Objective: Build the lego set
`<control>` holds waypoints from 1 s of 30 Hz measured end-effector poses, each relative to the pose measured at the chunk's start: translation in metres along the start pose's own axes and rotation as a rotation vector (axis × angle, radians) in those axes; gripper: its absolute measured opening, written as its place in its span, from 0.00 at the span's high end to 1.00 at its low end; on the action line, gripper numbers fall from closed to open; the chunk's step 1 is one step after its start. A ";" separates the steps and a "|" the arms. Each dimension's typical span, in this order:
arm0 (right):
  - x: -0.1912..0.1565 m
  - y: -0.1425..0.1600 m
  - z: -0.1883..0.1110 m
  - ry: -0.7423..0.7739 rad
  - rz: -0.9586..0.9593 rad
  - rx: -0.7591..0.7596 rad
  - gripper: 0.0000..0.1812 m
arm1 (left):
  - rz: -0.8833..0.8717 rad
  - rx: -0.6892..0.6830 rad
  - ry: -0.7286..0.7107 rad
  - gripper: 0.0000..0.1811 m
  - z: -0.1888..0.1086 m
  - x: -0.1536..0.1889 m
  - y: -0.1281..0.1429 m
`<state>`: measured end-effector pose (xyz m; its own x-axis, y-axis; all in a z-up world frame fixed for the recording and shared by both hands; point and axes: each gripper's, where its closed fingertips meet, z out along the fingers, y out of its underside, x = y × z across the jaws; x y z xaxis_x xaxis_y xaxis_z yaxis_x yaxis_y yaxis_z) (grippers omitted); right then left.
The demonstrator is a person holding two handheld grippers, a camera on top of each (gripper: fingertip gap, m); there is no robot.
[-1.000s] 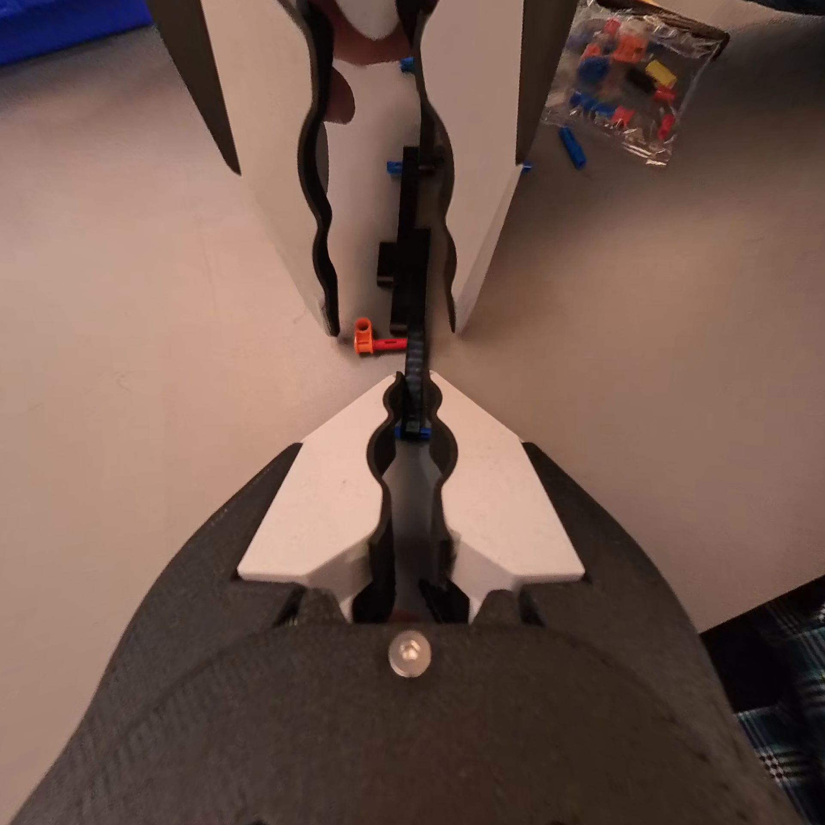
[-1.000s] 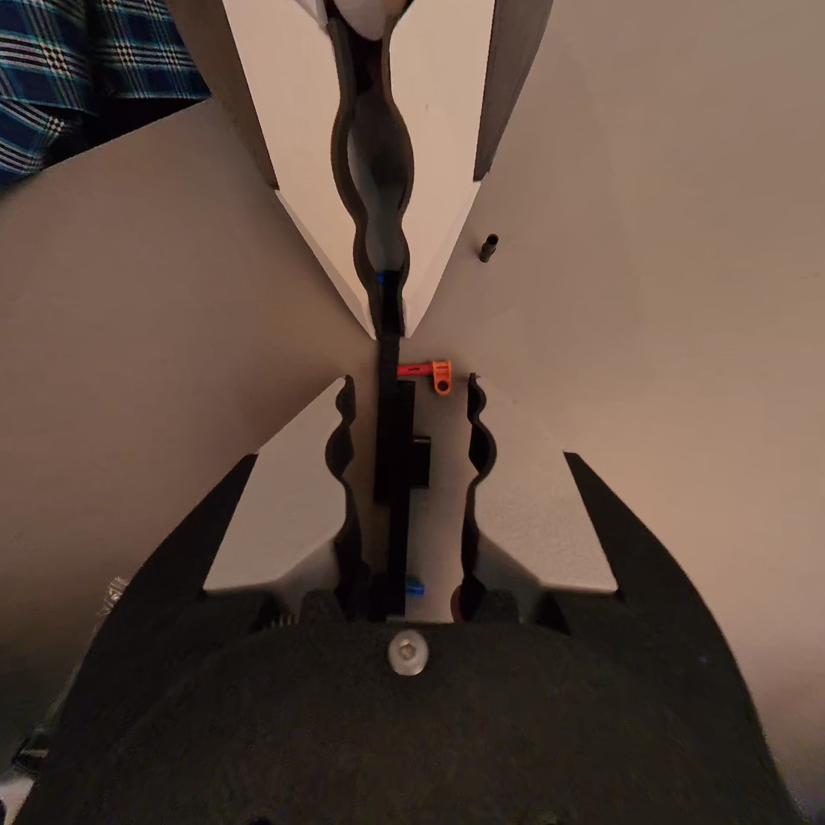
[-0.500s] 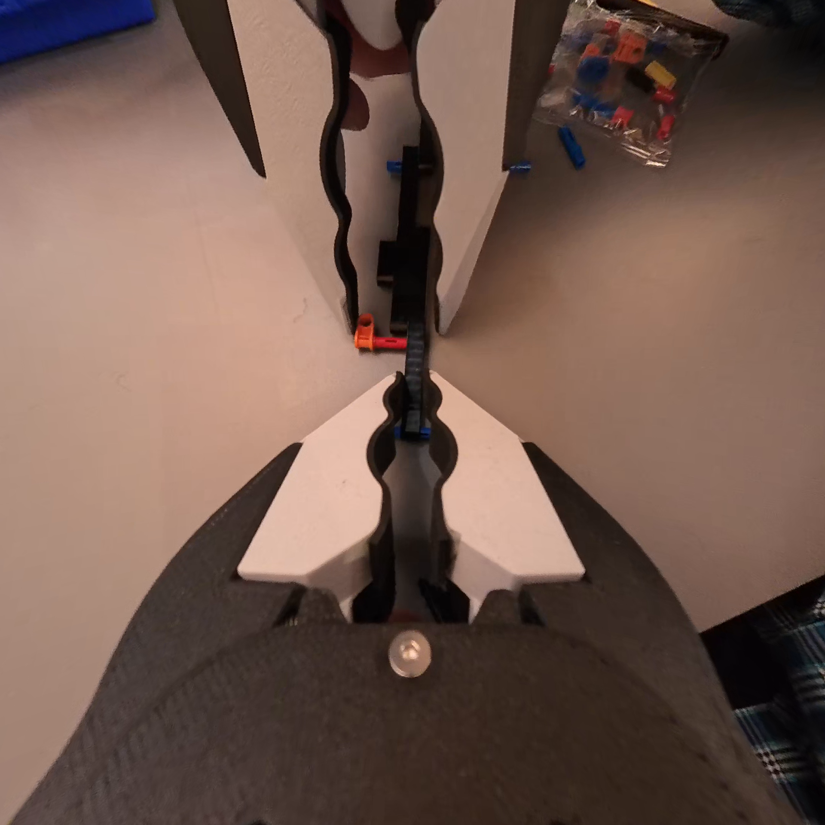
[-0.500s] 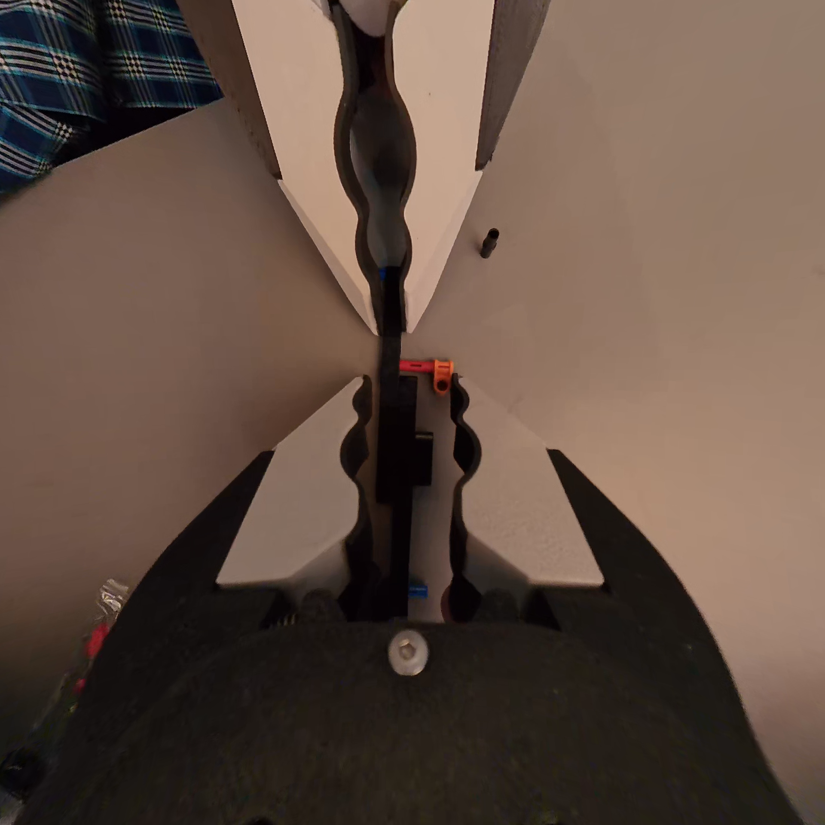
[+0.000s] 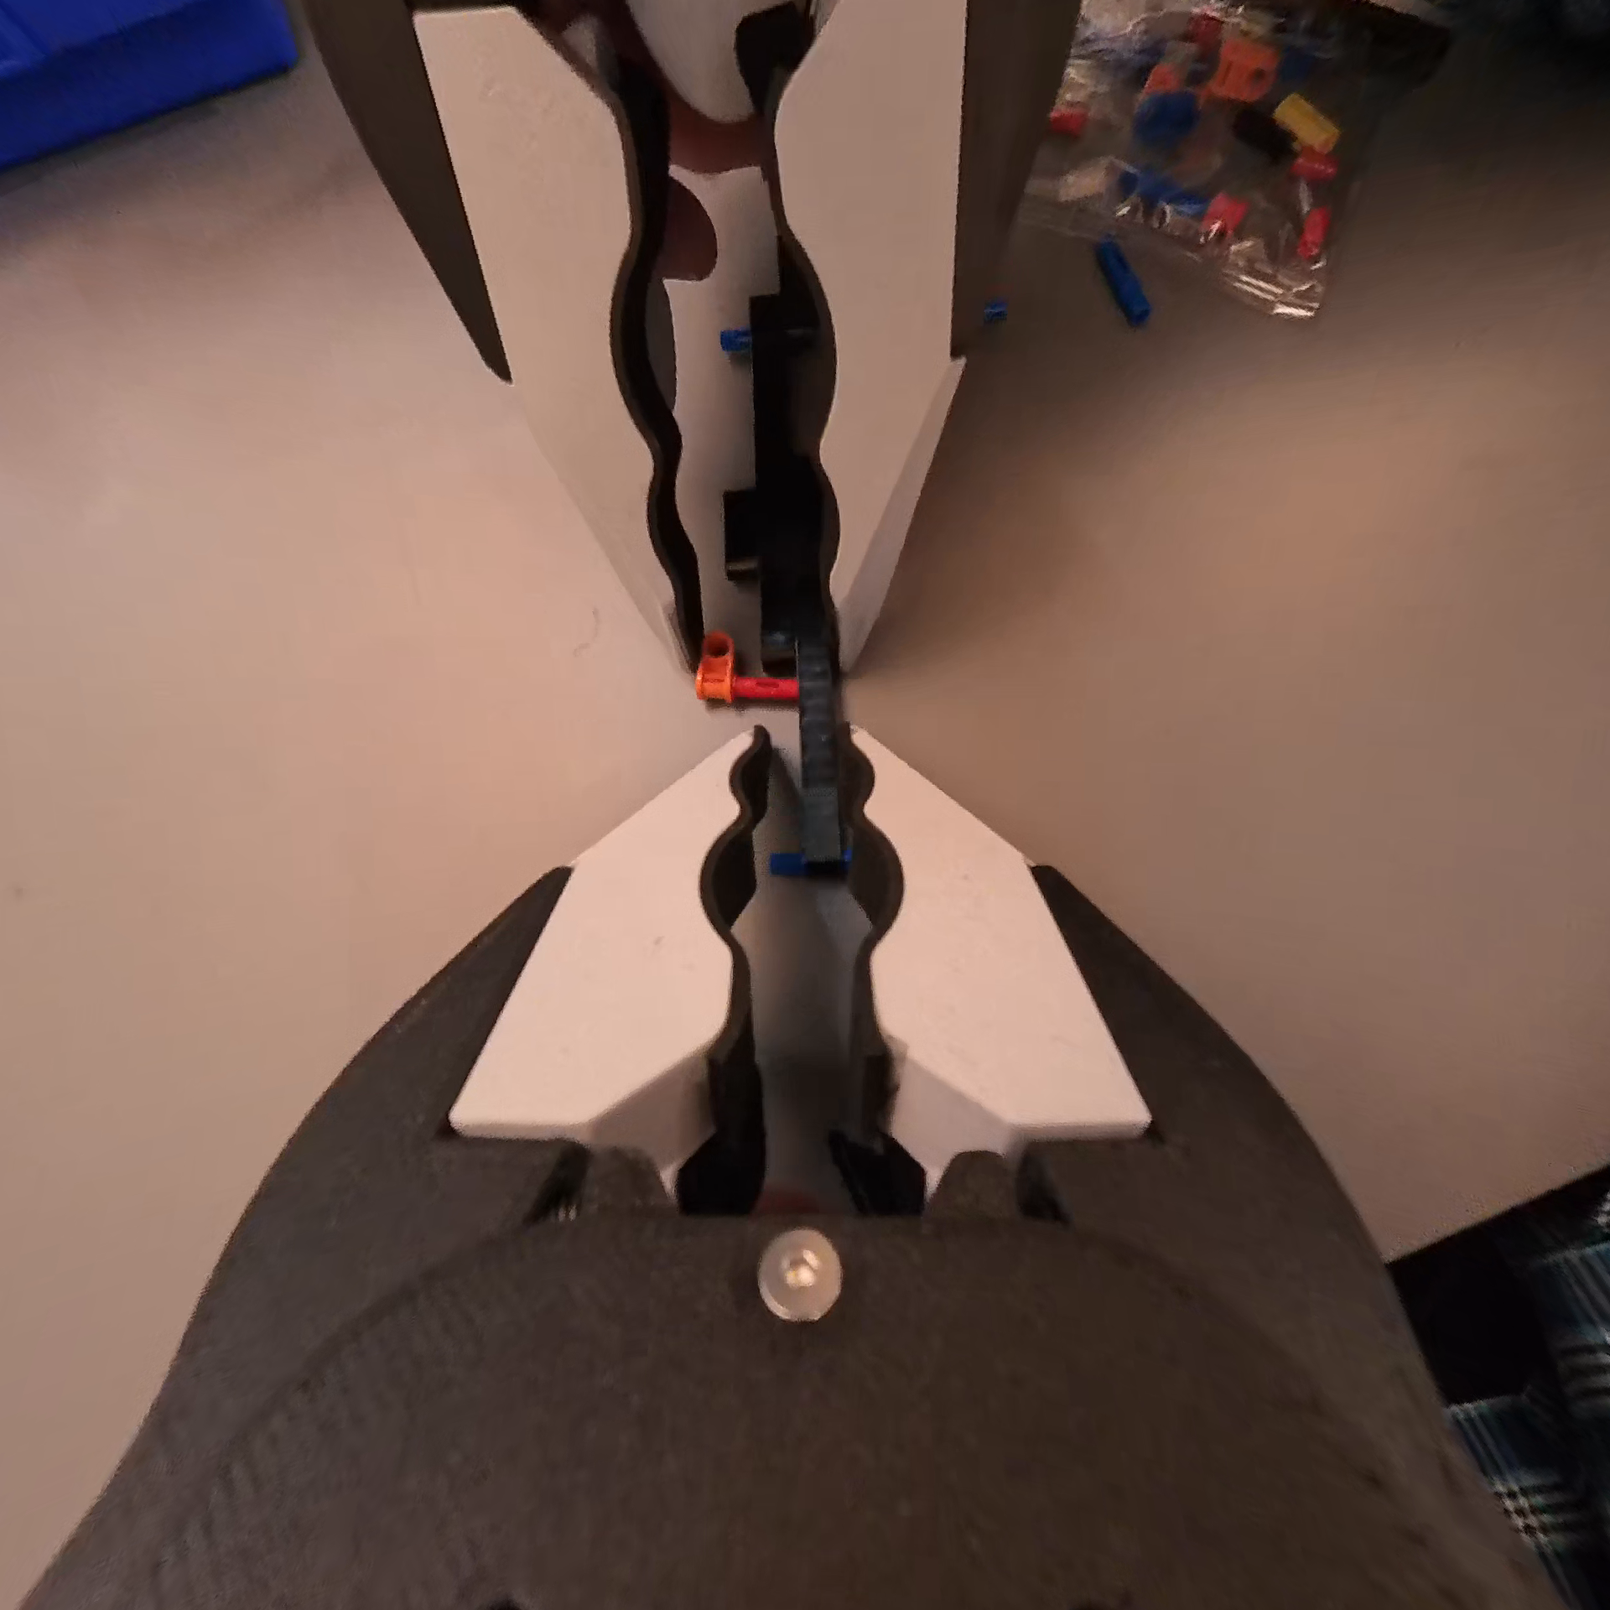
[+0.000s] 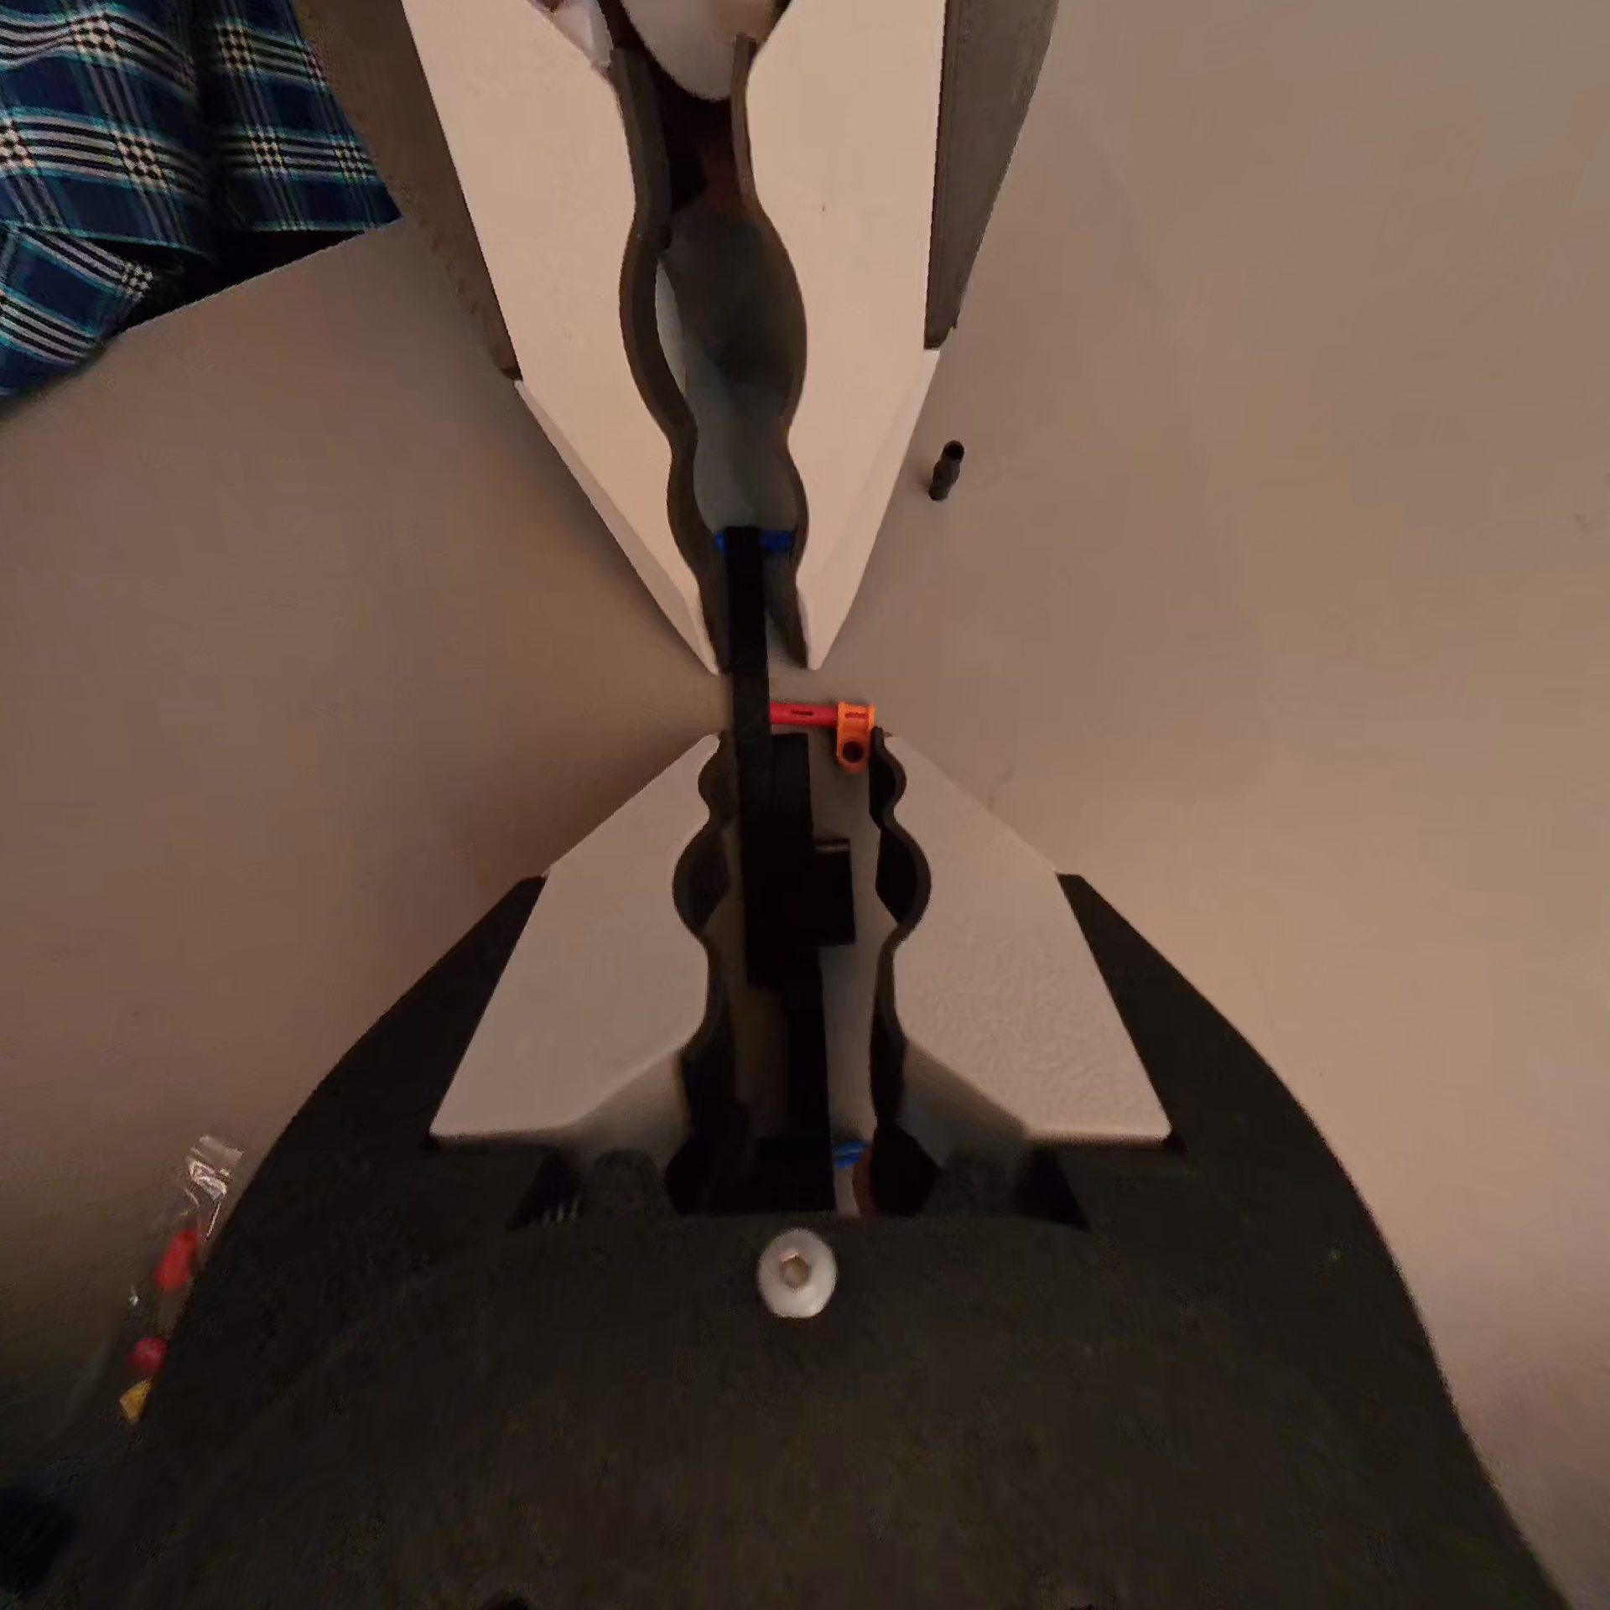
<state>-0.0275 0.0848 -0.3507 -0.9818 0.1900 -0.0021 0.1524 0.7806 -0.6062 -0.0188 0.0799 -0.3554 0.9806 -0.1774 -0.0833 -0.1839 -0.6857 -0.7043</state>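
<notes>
A long black lego beam assembly (image 5: 819, 767) with blue pins (image 5: 788, 862) spans both grippers. A red axle (image 5: 767, 688) with an orange connector (image 5: 716, 675) sticks out of its side. My left gripper (image 5: 806, 749) stands slightly open around the beam's near end; the beam rests against the right finger, with a gap at the left one. My right gripper (image 5: 762, 645) faces it and is closed around the thicker far part. In the right wrist view, my right gripper (image 6: 797, 749) holds the assembly (image 6: 775, 871), with the orange connector (image 6: 854, 727) at its fingertip and the left gripper (image 6: 758, 662) opposite.
A clear bag of coloured lego parts (image 5: 1220, 157) lies at the back right, with a loose blue pin (image 5: 1124, 283) beside it. A blue bin (image 5: 87, 70) is at the top left. A small black pin (image 6: 945, 470) lies on the beige table. A plaid sleeve (image 6: 131, 174) shows. Less than 4 cm separates the two grippers' tips.
My right gripper's fingers have closed in around the black assembly. My left gripper's fingers have parted a little, leaving a gap beside the beam.
</notes>
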 end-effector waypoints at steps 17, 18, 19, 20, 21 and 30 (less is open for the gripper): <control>0.000 -0.001 -0.001 0.001 0.002 0.013 0.85 | -0.012 0.017 0.036 0.96 0.007 0.003 -0.006; 0.000 -0.001 -0.001 0.001 0.002 0.013 0.85 | -0.010 0.017 0.034 0.97 0.007 0.003 -0.006; 0.000 -0.001 -0.001 0.001 0.001 0.014 0.85 | -0.009 0.017 0.034 0.97 0.007 0.003 -0.006; 0.000 -0.001 -0.001 0.000 0.002 0.014 0.85 | -0.010 0.018 0.033 0.97 0.007 0.003 -0.006; 0.000 -0.001 -0.001 0.001 0.002 0.014 0.85 | -0.010 0.019 0.033 0.97 0.007 0.003 -0.006; 0.000 0.000 -0.001 0.000 0.000 0.017 0.85 | -0.010 0.020 0.032 0.97 0.007 0.003 -0.006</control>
<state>-0.0276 0.0856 -0.3499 -0.9818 0.1900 -0.0021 0.1505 0.7706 -0.6193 -0.0142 0.0881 -0.3562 0.9797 -0.1932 -0.0538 -0.1722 -0.6732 -0.7191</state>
